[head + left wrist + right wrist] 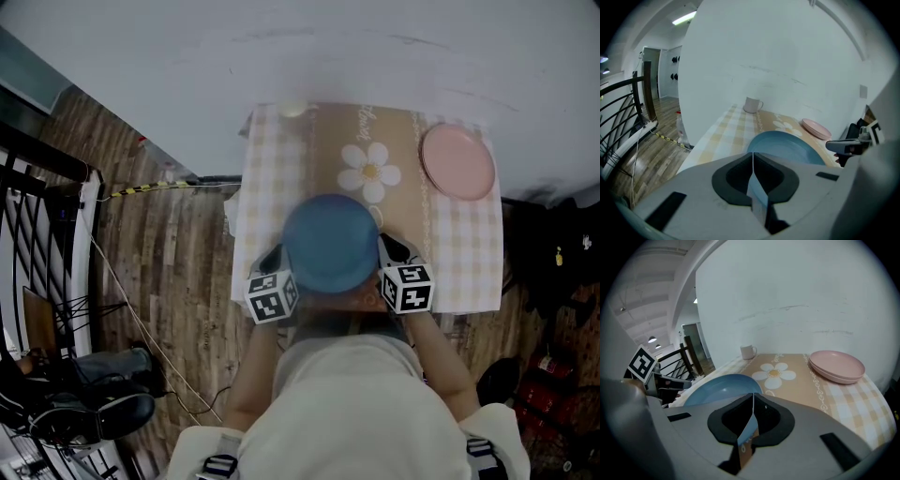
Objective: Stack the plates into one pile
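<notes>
A blue plate (331,243) hangs over the near part of the table, held from both sides. My left gripper (279,255) is shut on its left rim, and my right gripper (386,248) is shut on its right rim. The blue plate (787,149) fills the middle of the left gripper view, its edge pinched between the jaws. In the right gripper view the blue plate (721,387) sits left of centre. A pink plate (457,161) rests at the table's far right corner, and the pink plate (836,365) looks like two stacked.
The table (473,262) wears a checked cloth with a tan runner and a daisy print (369,171). A white mug (751,105) stands at the far end by the wall. Wooden floor and a black railing (42,202) lie to the left.
</notes>
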